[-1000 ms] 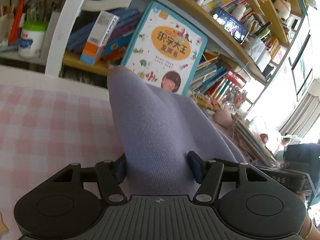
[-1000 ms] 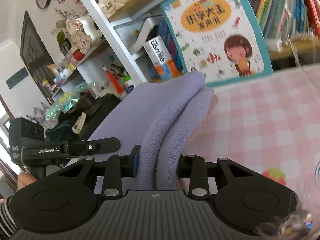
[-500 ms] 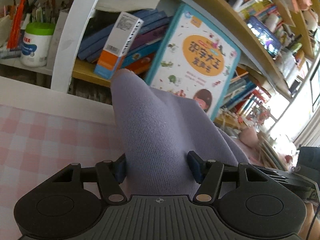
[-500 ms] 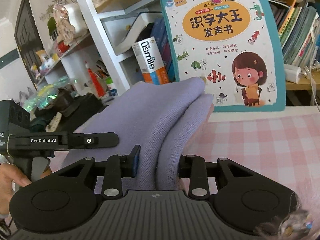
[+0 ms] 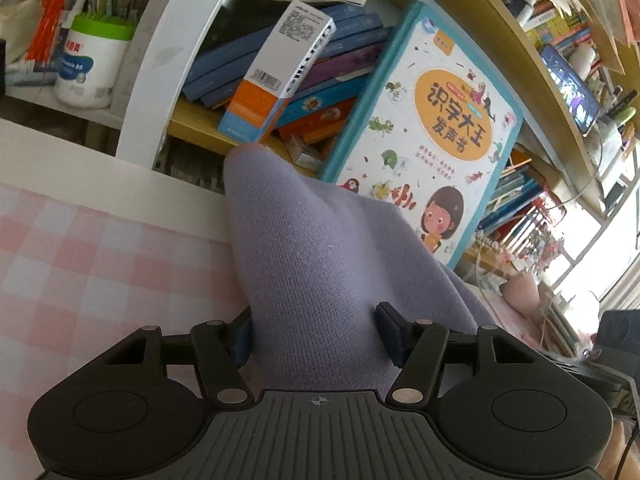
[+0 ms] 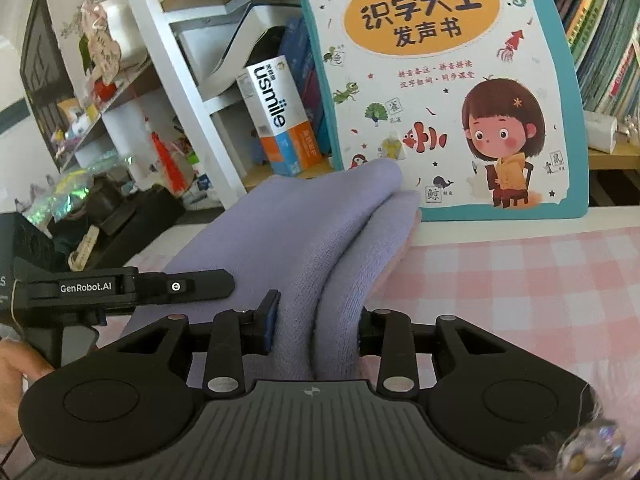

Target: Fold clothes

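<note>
A pink-and-white checked cloth (image 5: 80,264) covers the tabletop. At its far edge a teal-bordered children's picture book (image 6: 440,88) stands upright against a shelf. Beside it a white, orange and blue usmile box (image 6: 280,120) leans on a stack of blue books (image 5: 348,36). Further left, a white tub with a green lid (image 5: 90,68) holds pens. More books (image 6: 608,44) fill the shelf to the right.

I see a lavender knit garment (image 5: 320,264), soft and finely ribbed, matt. My grippers' bodies are matt black plastic with ridged tops. The pink checked tablecloth (image 6: 520,280) looks matt woven; the children's book (image 6: 440,92) cover is glossy card.
</note>
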`<state>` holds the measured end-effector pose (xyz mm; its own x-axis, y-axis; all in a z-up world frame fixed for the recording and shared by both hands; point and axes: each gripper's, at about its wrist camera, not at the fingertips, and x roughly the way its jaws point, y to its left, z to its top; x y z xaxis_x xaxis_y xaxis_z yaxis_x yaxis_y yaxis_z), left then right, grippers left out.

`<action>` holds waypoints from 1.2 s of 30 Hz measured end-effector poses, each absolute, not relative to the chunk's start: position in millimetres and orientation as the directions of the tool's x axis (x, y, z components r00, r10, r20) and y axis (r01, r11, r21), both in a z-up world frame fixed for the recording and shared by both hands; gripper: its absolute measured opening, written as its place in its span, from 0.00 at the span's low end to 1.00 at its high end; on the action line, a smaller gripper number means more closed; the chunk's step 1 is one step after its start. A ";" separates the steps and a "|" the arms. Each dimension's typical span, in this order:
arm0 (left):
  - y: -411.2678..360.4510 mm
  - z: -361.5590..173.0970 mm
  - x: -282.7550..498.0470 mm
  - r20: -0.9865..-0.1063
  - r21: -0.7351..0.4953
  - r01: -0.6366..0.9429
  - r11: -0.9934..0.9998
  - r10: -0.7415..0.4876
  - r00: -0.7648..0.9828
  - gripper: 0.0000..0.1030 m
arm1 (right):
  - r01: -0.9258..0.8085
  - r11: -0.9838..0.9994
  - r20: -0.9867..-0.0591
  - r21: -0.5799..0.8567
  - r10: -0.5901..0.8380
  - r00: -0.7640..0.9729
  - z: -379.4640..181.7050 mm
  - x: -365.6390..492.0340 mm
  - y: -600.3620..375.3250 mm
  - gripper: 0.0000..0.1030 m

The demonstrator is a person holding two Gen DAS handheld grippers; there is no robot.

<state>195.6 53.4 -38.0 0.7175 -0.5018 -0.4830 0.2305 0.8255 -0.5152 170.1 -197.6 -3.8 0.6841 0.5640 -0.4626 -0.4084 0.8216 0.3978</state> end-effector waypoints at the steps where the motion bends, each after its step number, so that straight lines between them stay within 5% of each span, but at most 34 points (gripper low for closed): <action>1: 53.7 -38.7 196.0 -0.485 -0.519 0.225 0.825 -0.501 0.717 0.64 | -0.403 0.821 -0.462 0.403 0.563 0.685 -6.0 171.3 -197.8 0.35; 7: 53.5 -29.3 186.1 -0.483 -0.482 0.185 0.857 -0.436 0.760 0.77 | -0.343 0.855 -0.447 0.389 0.501 0.741 -7.4 163.9 -204.3 0.69; 19: 32.4 10.3 112.8 -0.380 -0.352 0.226 0.909 -0.359 0.853 0.85 | -0.297 0.913 -0.402 0.280 0.393 0.827 7.7 96.8 -224.5 0.75; 28: 6.9 7.8 68.2 -0.407 -0.187 0.231 0.955 -0.289 0.867 0.89 | -0.233 0.957 -0.433 0.173 0.286 0.855 -0.5 44.6 -230.4 0.77; 36: 0.6 -2.4 53.9 -0.402 -0.164 0.203 0.965 -0.253 0.880 0.89 | -0.229 0.970 -0.404 0.079 0.241 0.882 1.5 22.9 -223.0 0.84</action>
